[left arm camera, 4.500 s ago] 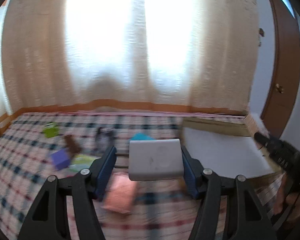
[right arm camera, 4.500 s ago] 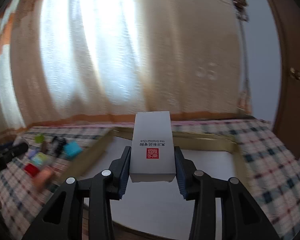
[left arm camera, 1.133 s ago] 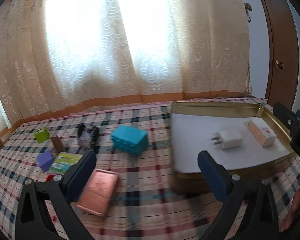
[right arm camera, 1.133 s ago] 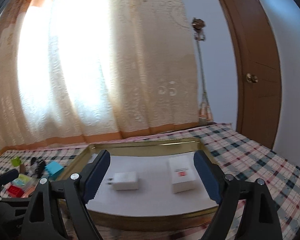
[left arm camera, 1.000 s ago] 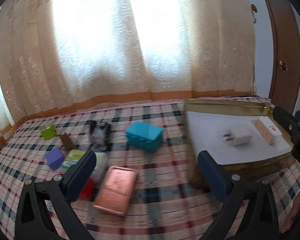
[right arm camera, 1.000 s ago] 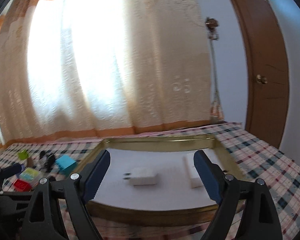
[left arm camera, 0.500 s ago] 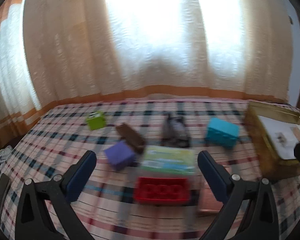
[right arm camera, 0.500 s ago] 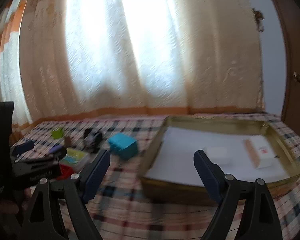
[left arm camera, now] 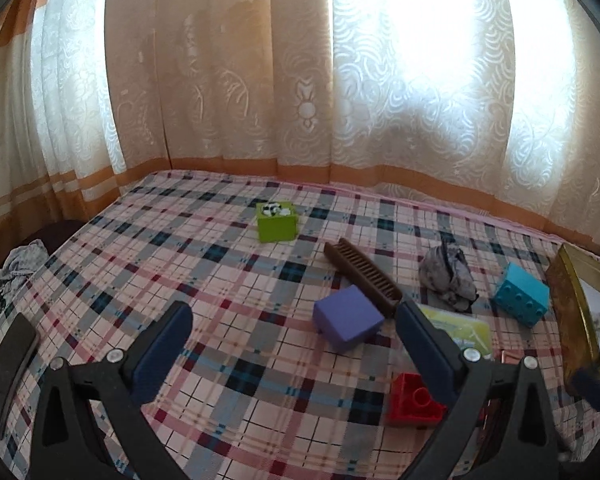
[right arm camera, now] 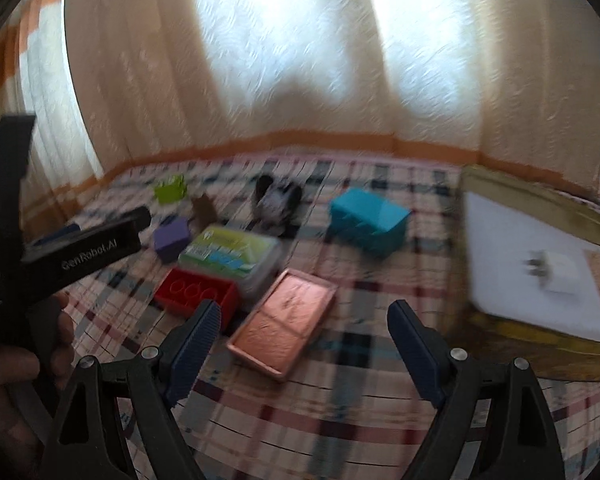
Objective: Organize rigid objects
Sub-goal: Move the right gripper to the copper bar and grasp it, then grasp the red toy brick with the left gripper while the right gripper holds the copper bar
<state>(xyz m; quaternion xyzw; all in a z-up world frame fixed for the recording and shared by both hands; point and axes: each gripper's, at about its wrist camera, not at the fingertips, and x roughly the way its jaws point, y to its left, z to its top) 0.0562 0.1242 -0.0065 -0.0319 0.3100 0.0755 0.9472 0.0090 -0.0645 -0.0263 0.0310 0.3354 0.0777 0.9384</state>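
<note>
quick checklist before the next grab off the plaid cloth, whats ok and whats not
1. Left gripper open and empty: ok.
2. Right gripper open and empty: ok.
3. Purple block sits apart from the brown comb: cannot tell, they look very close.
4. Copper tin clear of the red brick: ok, a small gap shows.
5. Gold tray has room: ok, only a white charger and a box at its edge.
6. Right view sharp enough to aim: not ok, blurred.
</note>
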